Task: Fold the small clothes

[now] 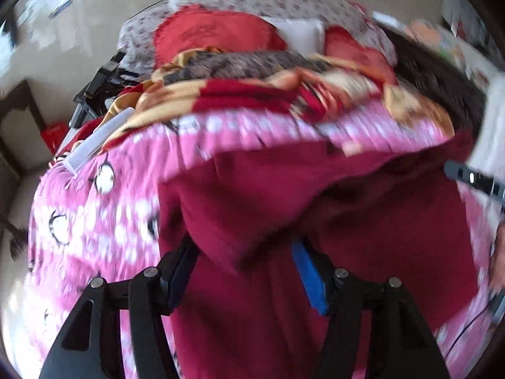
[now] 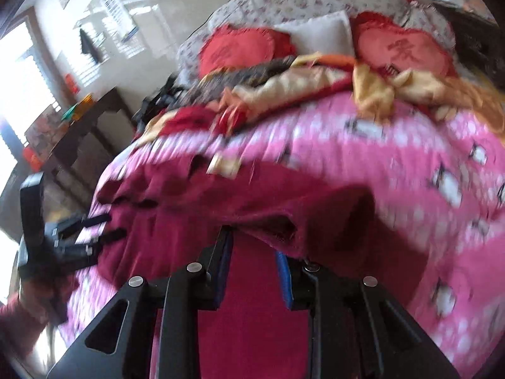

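A dark red garment [image 1: 252, 195] lies on a pink patterned bedspread [image 1: 94, 221]. In the left wrist view my left gripper [image 1: 243, 252] has its jaws wide apart, with a fold of the garment draped between and over the fingertips. In the right wrist view the garment [image 2: 240, 195] also hangs over my right gripper [image 2: 252, 246], whose jaws stand apart with cloth between them. The left gripper shows at the left edge of the right wrist view [image 2: 94, 230]. Both views are motion-blurred.
Red heart cushions [image 2: 404, 47] and a white pillow [image 2: 318, 34] lie at the head of the bed, with a crumpled red-and-gold blanket [image 2: 284, 88] in front. A dark desk [image 2: 82, 135] stands left of the bed. A white bar [image 1: 98, 139] lies on the bedspread.
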Demonstrator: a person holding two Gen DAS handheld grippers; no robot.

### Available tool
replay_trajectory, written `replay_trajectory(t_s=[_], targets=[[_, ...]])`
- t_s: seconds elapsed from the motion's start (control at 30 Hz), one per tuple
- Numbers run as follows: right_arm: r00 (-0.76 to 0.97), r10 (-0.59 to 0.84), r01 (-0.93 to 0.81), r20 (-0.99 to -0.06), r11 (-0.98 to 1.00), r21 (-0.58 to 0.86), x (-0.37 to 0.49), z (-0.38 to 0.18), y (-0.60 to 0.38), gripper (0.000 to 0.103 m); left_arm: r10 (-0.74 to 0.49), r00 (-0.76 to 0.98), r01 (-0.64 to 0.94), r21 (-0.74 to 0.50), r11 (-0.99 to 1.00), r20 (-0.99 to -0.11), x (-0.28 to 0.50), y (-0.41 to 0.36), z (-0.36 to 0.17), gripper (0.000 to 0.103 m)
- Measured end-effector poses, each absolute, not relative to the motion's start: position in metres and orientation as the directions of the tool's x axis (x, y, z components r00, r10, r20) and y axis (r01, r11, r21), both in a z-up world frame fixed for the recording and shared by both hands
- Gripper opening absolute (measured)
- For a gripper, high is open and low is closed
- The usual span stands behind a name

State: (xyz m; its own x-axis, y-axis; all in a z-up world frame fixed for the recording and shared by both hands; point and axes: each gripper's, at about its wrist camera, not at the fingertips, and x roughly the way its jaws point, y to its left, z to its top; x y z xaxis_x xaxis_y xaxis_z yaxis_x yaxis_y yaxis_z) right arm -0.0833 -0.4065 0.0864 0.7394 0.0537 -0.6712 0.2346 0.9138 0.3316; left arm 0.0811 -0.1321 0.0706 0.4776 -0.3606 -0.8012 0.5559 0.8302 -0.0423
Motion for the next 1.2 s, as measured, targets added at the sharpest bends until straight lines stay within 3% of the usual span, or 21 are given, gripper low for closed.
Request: replay_trajectory(t_s=[0.13, 0.33, 0.47, 0.6, 0.7, 0.87, 0.97, 1.0, 1.03, 1.1, 1.2], targets=[[0.746, 0.0, 0.32, -0.666, 0.877, 0.358, -0.054, 0.084, -0.435, 0.002, -0.393, 0.406, 0.47, -0.181, 0.864, -0.825, 0.128, -0.134, 0.063, 0.065], [0.66, 0.006, 0.376, -0.751, 0.863, 0.337, -0.026, 0.053, -0.447, 0.002, -0.391, 0.396, 0.494, -0.166, 0.853, -0.831, 0.129, -0.136, 0.065, 0.066], [0.714, 0.021, 0.333, -0.7, 0.87, 0.365, -0.068, 0.082, -0.441, 0.003, -0.43, 0.406, 0.54, -0.168, 0.825, -0.806, 0.103, -0.111, 0.08, 0.072], [0.728, 0.029, 0.288, -0.685, 0.894, 0.344, -0.134, 0.098, -0.43, 0.014, -0.446, 0.432, 0.558, -0.156, 0.815, -0.784, 0.069, -0.071, 0.082, 0.077], [0.708, 0.015, 0.313, -0.706, 0.89, 0.332, -0.18, 0.092, -0.42, 0.018, -0.44, 0.418, 0.538, -0.174, 0.825, -0.795, 0.052, -0.043, 0.071, 0.077], [0.66, 0.108, 0.311, -0.744, 0.862, 0.401, -0.204, 0.055, -0.402, 0.019, -0.422, 0.37, 0.489, -0.213, 0.846, -0.828, 0.039, -0.022, 0.053, 0.077], [0.694, 0.14, 0.277, -0.706, 0.853, 0.442, -0.197, 0.047, -0.394, 0.019, -0.426, 0.383, 0.494, -0.208, 0.844, -0.819, 0.028, -0.017, 0.054, 0.077], [0.7, 0.136, 0.273, -0.701, 0.856, 0.439, -0.193, 0.045, -0.392, 0.017, -0.418, 0.392, 0.498, -0.193, 0.845, -0.819, 0.025, -0.017, 0.056, 0.077], [0.683, 0.116, 0.291, -0.721, 0.862, 0.415, -0.187, 0.042, -0.391, 0.0, -0.41, 0.398, 0.5, -0.181, 0.847, -0.821, 0.023, -0.017, 0.057, 0.077], [0.672, 0.114, 0.296, -0.732, 0.865, 0.406, -0.187, 0.044, -0.389, 0.0, -0.409, 0.403, 0.512, -0.169, 0.842, -0.819, 0.018, -0.015, 0.06, 0.077], [0.728, 0.119, 0.245, -0.676, 0.875, 0.417, -0.217, 0.07, -0.383, 0.0, -0.422, 0.408, 0.532, -0.166, 0.831, -0.81, 0.01, -0.009, 0.062, 0.078]])
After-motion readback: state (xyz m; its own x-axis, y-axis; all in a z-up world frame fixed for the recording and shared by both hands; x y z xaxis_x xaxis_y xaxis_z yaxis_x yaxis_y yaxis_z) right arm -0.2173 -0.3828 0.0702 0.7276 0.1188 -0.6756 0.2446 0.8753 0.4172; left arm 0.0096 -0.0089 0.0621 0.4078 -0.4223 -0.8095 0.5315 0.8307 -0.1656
